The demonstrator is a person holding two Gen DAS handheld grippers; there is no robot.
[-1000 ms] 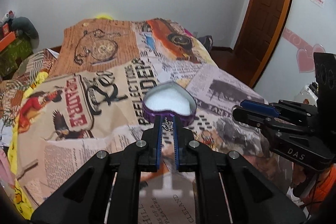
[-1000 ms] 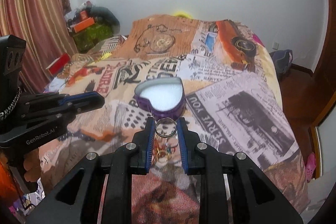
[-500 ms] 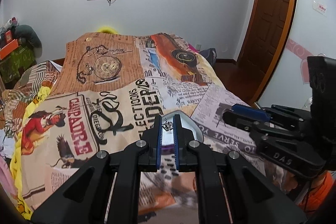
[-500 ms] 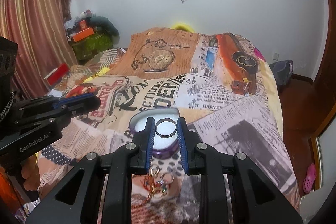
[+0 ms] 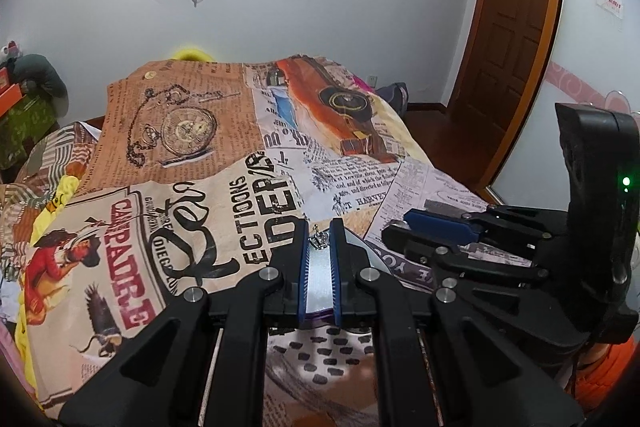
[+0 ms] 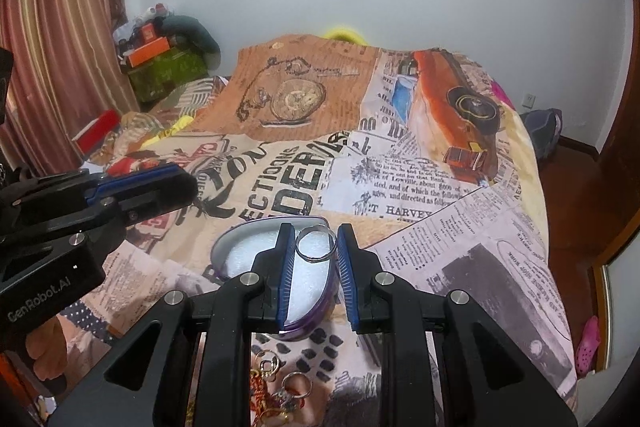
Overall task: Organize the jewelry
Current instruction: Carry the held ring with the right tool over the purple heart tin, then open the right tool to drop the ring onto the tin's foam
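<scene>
Silver ring [image 6: 315, 242] pinched in right tongs [image 6: 316, 241]; left tongs [image 5: 319, 241] nip a crown charm [image 5: 319, 239].

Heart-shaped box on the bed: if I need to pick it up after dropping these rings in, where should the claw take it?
Grip the purple side wall of the heart-shaped box across its rim, one finger inside on the white foam and one outside, coming down from above. It lies flat and open on the bedspread, and looks too wide to span whole. The near wall is closest.
</scene>
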